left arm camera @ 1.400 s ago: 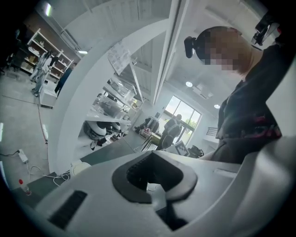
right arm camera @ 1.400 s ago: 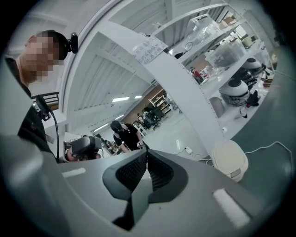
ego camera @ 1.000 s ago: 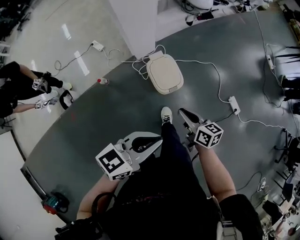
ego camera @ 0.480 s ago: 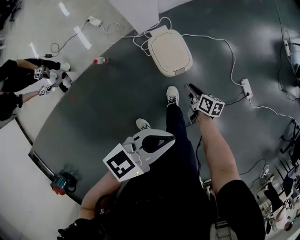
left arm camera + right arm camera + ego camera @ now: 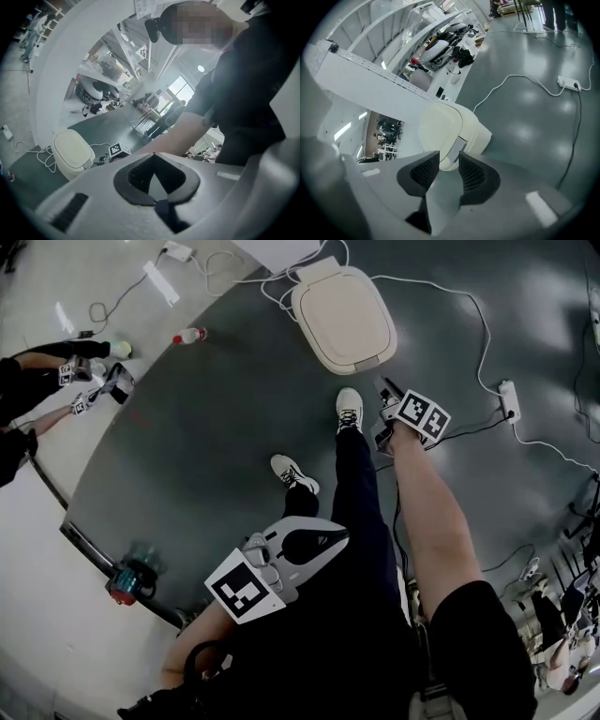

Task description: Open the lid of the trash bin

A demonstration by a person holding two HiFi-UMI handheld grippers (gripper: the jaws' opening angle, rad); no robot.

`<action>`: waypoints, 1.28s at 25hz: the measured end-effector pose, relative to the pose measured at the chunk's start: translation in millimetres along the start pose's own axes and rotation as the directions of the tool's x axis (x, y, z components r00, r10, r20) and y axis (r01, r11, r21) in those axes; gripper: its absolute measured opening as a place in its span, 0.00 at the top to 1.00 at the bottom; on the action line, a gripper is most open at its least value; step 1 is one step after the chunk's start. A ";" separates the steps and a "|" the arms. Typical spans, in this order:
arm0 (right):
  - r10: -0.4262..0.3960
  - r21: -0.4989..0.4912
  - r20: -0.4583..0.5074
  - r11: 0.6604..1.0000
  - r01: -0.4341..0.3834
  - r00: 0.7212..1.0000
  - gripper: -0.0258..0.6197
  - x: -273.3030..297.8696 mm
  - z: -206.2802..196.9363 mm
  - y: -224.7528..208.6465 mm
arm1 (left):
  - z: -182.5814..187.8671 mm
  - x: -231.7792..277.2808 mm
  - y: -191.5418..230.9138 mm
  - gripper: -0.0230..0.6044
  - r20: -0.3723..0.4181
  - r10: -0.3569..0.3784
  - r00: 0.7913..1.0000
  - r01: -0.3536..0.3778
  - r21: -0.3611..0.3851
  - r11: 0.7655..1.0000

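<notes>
Two hand-held grippers show in the head view. The right hand-held gripper (image 5: 384, 390) is stretched forward and angled down toward the trash bin (image 5: 342, 320). The left hand-held gripper (image 5: 330, 538) is drawn in close to the person's body, well back from the bin.

In the right gripper view, the right hand-held gripper (image 5: 449, 158) has its ridged jaws apart; they have just been opening. Nothing is between them, and the trash bin (image 5: 452, 129) sits beyond the gap. In the left gripper view, the left hand-held gripper (image 5: 153, 154) has its jaws together at the tips and holds nothing.

The bin is cream-coloured with rounded corners and stands on the dark grey floor (image 5: 216, 427). Its lid (image 5: 337, 310) lies flat and closed. A strip of floor shows between the bin's near edge and the right jaws. A white cable (image 5: 473, 315) loops past the bin to a power strip (image 5: 509, 401). The person's white shoe (image 5: 349, 409) is planted just beside the right hand-held gripper.
</notes>
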State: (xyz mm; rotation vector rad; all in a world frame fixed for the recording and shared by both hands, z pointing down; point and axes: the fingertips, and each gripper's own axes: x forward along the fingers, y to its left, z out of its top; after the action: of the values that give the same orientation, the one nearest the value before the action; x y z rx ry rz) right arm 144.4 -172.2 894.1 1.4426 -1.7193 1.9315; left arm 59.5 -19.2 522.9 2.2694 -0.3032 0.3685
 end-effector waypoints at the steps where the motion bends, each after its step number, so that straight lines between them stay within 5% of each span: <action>1: -0.010 0.013 -0.005 1.000 0.010 1.000 0.75 5.7 0.2 -5.2 | -2.1 1.2 3.1 0.96 -0.005 0.003 1.000 -0.003 -0.007 1.000; 19: -0.065 0.058 -0.071 0.996 0.070 0.995 0.71 57.6 -6.8 -39.6 | -24.6 12.2 32.5 0.96 0.004 0.052 0.999 -0.051 -0.124 0.991; 32: -0.106 0.075 -0.118 0.990 0.115 0.987 0.68 60.0 -11.2 -50.2 | -27.6 15.7 33.8 0.96 0.040 0.043 0.998 -0.038 -0.138 0.990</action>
State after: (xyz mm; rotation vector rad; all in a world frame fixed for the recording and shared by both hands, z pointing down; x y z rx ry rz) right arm 141.8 -173.6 973.1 1.3932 -1.4954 2.0039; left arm 58.3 -22.0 569.2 2.1403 -0.3855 0.3108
